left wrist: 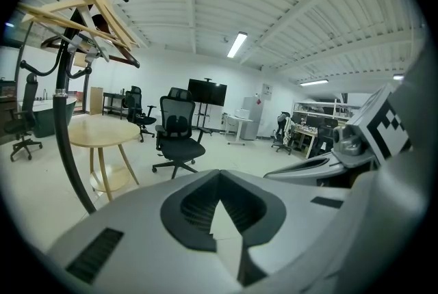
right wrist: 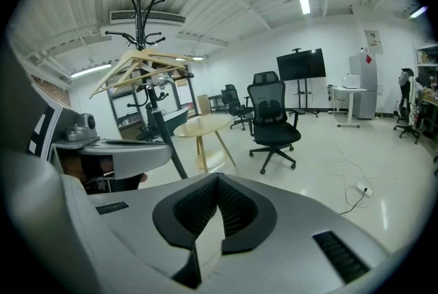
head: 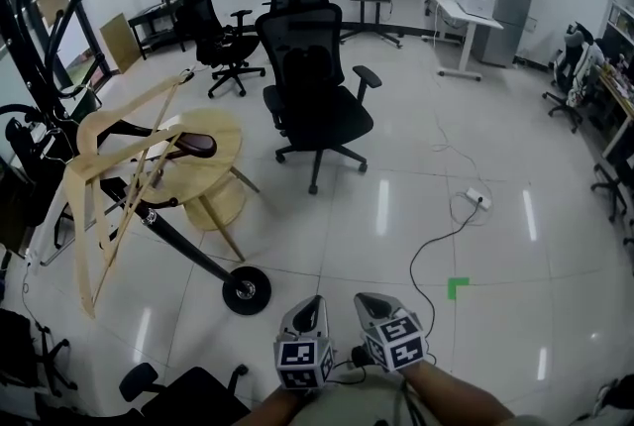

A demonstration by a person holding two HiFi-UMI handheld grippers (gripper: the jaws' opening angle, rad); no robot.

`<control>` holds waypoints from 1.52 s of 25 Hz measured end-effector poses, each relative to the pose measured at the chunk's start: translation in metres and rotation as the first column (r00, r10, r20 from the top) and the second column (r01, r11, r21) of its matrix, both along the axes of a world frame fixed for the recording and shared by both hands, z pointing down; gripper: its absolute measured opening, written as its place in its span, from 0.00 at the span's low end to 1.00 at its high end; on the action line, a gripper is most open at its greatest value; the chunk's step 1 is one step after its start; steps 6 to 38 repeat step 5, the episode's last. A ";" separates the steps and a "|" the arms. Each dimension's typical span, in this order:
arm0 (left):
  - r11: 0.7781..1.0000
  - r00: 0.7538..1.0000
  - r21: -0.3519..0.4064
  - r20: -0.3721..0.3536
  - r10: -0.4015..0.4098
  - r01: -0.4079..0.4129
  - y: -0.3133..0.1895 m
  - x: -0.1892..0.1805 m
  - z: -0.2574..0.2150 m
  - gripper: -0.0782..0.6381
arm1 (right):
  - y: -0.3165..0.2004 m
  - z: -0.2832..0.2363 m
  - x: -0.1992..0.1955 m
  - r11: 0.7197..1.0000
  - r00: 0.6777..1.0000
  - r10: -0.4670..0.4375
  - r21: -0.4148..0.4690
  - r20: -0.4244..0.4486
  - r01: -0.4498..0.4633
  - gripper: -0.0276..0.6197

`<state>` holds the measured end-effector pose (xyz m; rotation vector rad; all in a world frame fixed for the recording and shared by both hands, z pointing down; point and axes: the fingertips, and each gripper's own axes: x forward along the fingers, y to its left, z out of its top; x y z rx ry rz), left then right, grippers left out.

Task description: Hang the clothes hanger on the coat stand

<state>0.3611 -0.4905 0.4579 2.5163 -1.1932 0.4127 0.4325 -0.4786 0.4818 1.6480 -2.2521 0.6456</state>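
A black coat stand [head: 188, 251] rises from its round base [head: 246, 290] at the left of the head view. Several pale wooden hangers [head: 104, 181] hang from its upper arms. The same hangers [left wrist: 75, 5] show high on the left in the left gripper view. In the right gripper view the hangers [right wrist: 140, 67] sit below the stand's top hooks. My left gripper [head: 315, 303] and right gripper [head: 372, 299] are side by side at the bottom, well short of the stand. Both are shut with nothing between the jaws, as each gripper view confirms [left wrist: 219, 173] [right wrist: 219, 176].
A round wooden table [head: 220, 142] stands right behind the coat stand. A black office chair [head: 312, 102] is in the middle of the floor, more chairs stand behind it. A cable and power strip [head: 477, 199] lie on the tiles to the right, near a green floor mark [head: 456, 287].
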 end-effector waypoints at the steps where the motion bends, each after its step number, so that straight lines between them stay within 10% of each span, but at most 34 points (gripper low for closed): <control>1: 1.000 1.000 0.000 -0.001 -0.001 0.001 0.000 0.000 0.000 0.13 | 0.000 0.000 0.001 1.000 1.000 -0.001 -0.001 0.000 0.001 0.04; 38: 1.000 1.000 -0.001 -0.004 -0.005 0.005 -0.001 0.001 0.002 0.13 | -0.001 0.001 0.002 1.000 1.000 -0.006 -0.006 0.003 0.006 0.04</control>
